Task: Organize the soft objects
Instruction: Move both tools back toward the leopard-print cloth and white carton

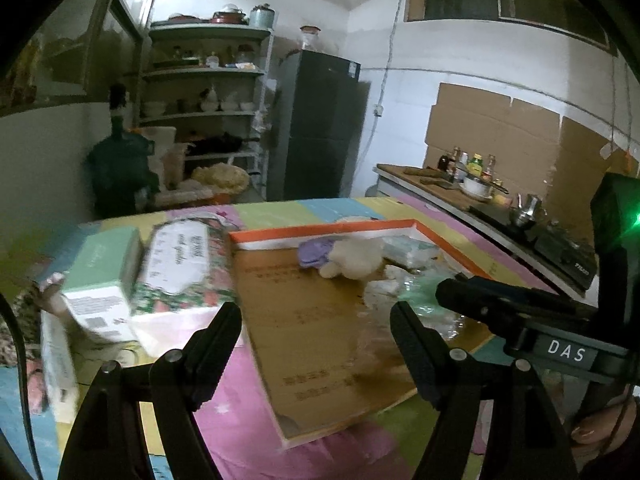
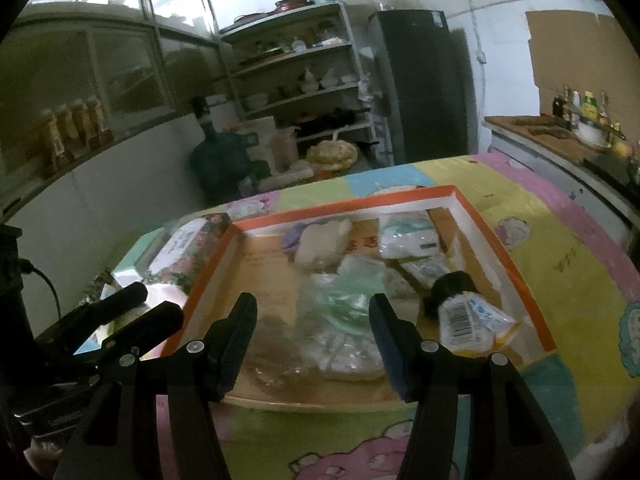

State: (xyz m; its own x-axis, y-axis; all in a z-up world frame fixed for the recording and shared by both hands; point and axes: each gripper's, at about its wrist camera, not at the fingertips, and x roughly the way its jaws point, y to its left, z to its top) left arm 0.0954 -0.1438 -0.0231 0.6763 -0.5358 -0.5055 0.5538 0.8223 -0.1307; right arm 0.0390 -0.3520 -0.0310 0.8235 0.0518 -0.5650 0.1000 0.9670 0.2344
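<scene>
A shallow cardboard tray with an orange rim and white inner walls (image 2: 516, 276) lies on a table covered by a pastel patchwork cloth with cartoon prints (image 2: 560, 240). Inside the tray, toward its far side, a cream-coloured fluffy plush toy (image 2: 322, 246) lies beside a small purple soft piece (image 2: 291, 236), the two touching. Near them sit clear plastic packets holding white and pale green contents (image 2: 404, 236), and closer to the camera a crumpled transparent bag with a mint-green soft item inside (image 2: 340, 308) rests on the tray floor. A white pouch with a black cap and a barcode label (image 2: 460, 308) lies tilted near the tray's right wall. Outside the tray, just beside its left wall, stands a floral-printed tissue pack with a white label (image 1: 184, 268), and touching that a mint-green and white carton (image 1: 104, 276). The left gripper (image 1: 316, 326) hovers over the near left part of the tray, its black fingers spread wide apart and holding nothing. The right gripper (image 2: 312, 322) hovers over the tray's near edge, fingers likewise apart and empty, with the transparent bag seen between them. Behind the table are a metal shelf rack of crockery (image 2: 304, 76) and a dark refrigerator (image 2: 424, 80).
</scene>
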